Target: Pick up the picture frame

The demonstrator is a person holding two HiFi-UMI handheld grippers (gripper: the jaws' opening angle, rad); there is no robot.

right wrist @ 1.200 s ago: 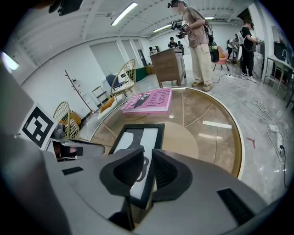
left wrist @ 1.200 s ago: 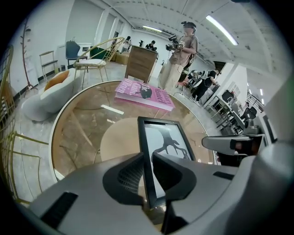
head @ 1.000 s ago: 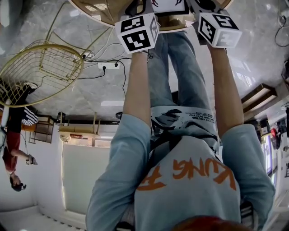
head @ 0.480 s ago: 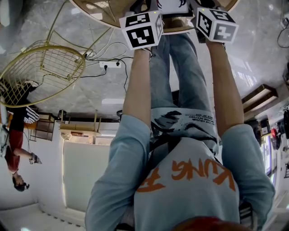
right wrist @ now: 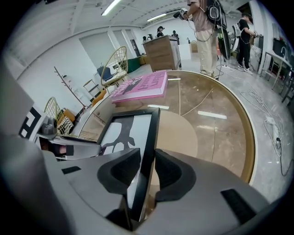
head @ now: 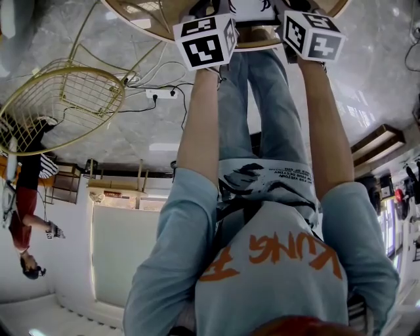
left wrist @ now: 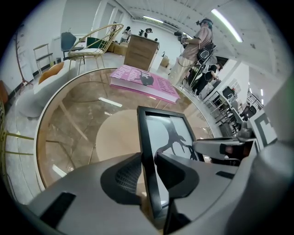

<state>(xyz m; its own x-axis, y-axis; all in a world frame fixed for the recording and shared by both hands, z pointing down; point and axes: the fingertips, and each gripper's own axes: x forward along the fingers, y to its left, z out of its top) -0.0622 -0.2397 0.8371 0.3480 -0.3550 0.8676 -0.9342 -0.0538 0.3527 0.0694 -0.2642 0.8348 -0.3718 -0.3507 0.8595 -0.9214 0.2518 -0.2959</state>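
The picture frame (left wrist: 167, 137) is black with a white picture of a dark branching shape, and it stands on edge over the round glass table (left wrist: 69, 119). My left gripper (left wrist: 148, 170) is shut on its left edge, a pad on each face. My right gripper (right wrist: 148, 170) has the frame's (right wrist: 128, 133) right edge between its pads; its jaws have just been closing and now press on it. In the head view only the two marker cubes (head: 205, 41) (head: 314, 36) show, with a strip of the frame (head: 252, 10) between them at the top edge.
A pink book (left wrist: 142, 82) lies at the table's far side. A gold wire chair (head: 59, 98) stands by the table, with a power strip and cables (head: 157, 94) on the floor. A wooden counter (right wrist: 161, 53) and standing people (left wrist: 195, 41) are beyond.
Both marker cubes have shifted slightly toward the top edge of the head view, nearer the table. The frame stays between them.
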